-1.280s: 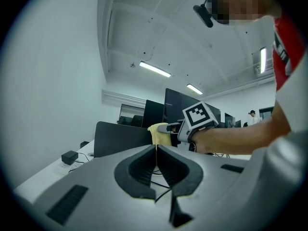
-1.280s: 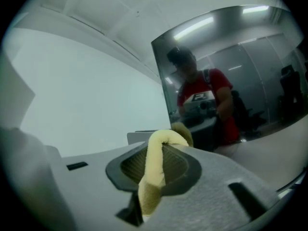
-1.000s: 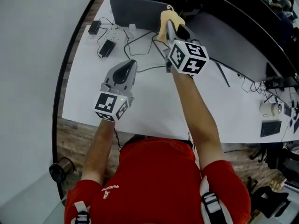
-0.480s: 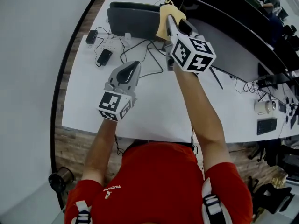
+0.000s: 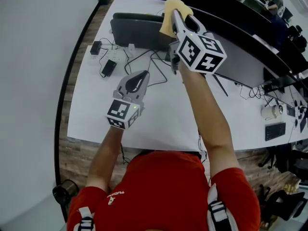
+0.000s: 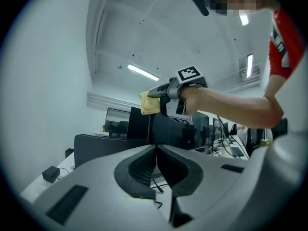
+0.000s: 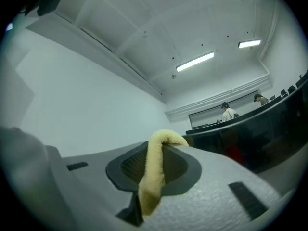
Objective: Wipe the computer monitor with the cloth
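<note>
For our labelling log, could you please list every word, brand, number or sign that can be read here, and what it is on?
Red shirt: small white chest print, too small to read.
Left gripper and right gripper: their cubes show only black-and-white square markers, no words.
Yellow cloth: no print.
Nothing else is legible.

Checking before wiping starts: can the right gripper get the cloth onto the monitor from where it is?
Probably yes. The right gripper, jaws shut on the cloth, is up at the monitor's top edge, with nothing visible between them. Whether the cloth touches the screen cannot be told.
</note>
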